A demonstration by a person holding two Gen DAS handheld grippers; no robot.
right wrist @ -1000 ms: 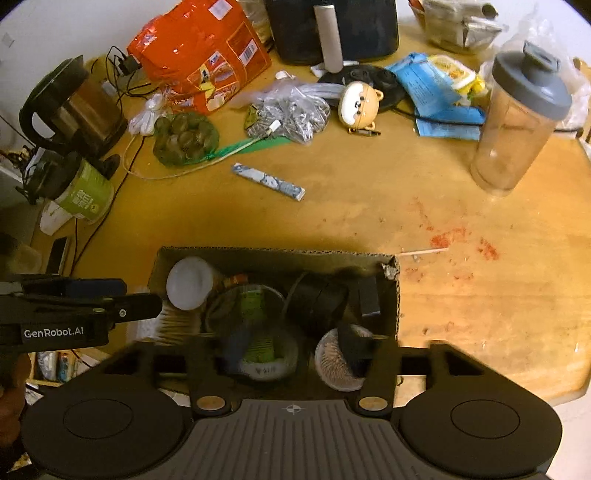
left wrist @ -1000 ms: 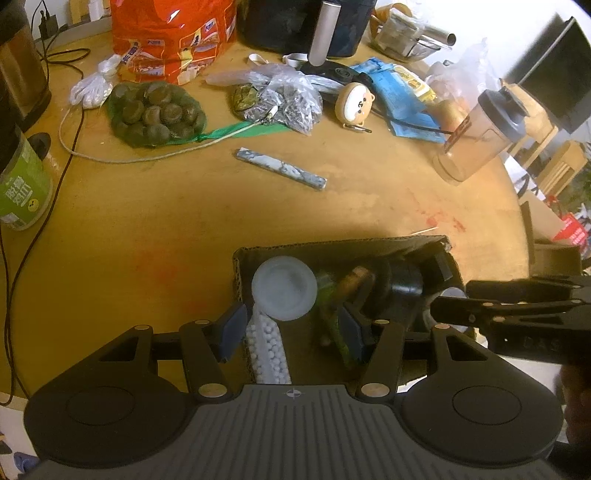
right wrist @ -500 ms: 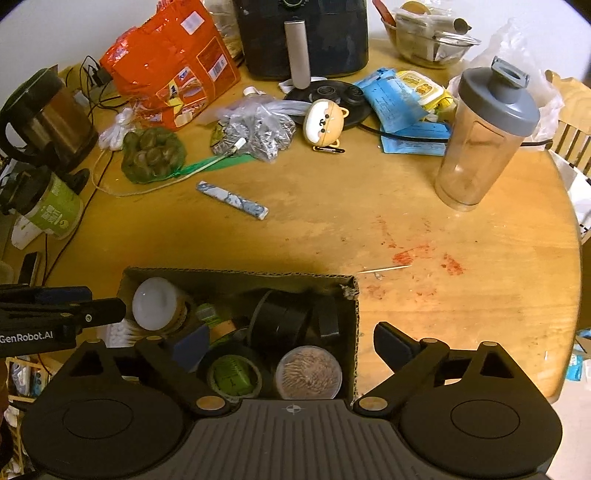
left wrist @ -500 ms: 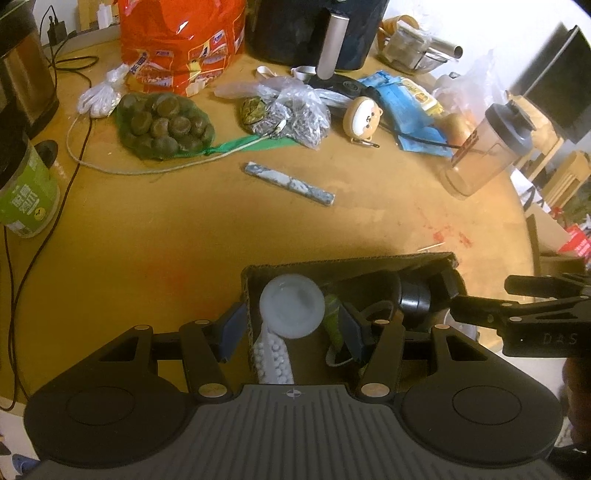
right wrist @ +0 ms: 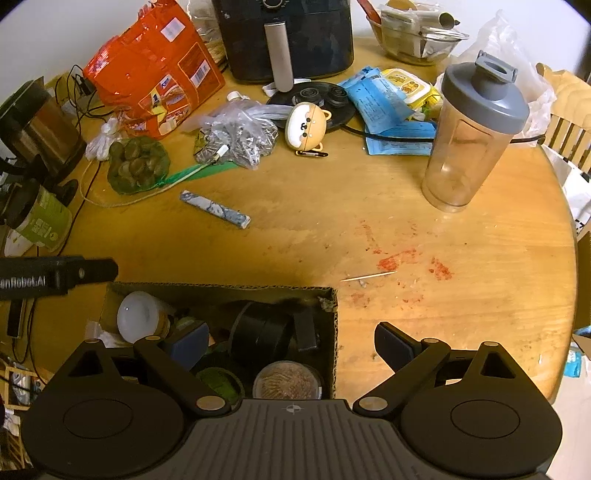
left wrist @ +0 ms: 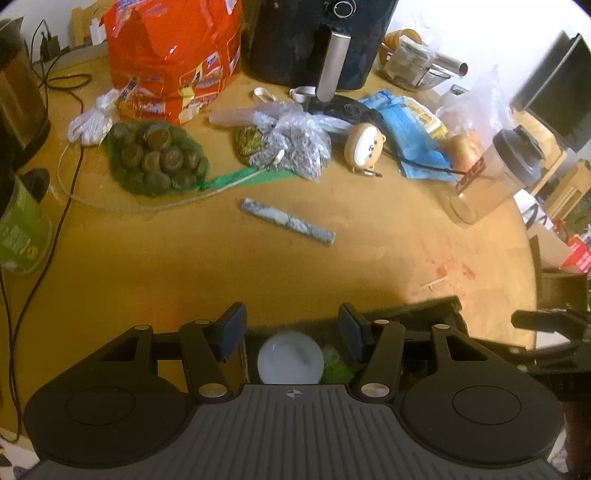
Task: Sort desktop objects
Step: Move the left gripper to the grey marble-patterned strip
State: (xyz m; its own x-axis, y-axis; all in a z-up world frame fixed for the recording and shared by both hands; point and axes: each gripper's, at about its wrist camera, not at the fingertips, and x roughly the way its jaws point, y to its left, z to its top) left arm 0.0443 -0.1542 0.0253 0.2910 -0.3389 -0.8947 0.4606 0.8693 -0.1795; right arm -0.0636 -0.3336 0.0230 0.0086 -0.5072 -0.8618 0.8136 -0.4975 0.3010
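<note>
A cardboard box (right wrist: 221,290) sits at the table's near edge, holding a white-lidded jar (right wrist: 138,317), a black tape roll (right wrist: 258,336), a green roll (right wrist: 218,384) and a jar of toothpicks (right wrist: 288,382). My right gripper (right wrist: 290,341) hangs open and wide above the box's right end, holding nothing. Over the box's left end my left gripper (left wrist: 291,328) is open and also holds nothing, with the white lid (left wrist: 290,358) just below it. A grey-blue marbled stick (right wrist: 214,208) lies loose on the table beyond the box.
Farther back stand a shaker bottle (right wrist: 472,136), a bear-faced case (right wrist: 306,125), a plastic bag (right wrist: 236,136), a net of green rounds (right wrist: 136,166), an orange bag (right wrist: 155,81) and a black air fryer (right wrist: 284,33). Red stains (right wrist: 399,258) mark the wood.
Both grippers have drawn up and back from inside the box. The right gripper's fingers have spread much wider. The left gripper stays open.
</note>
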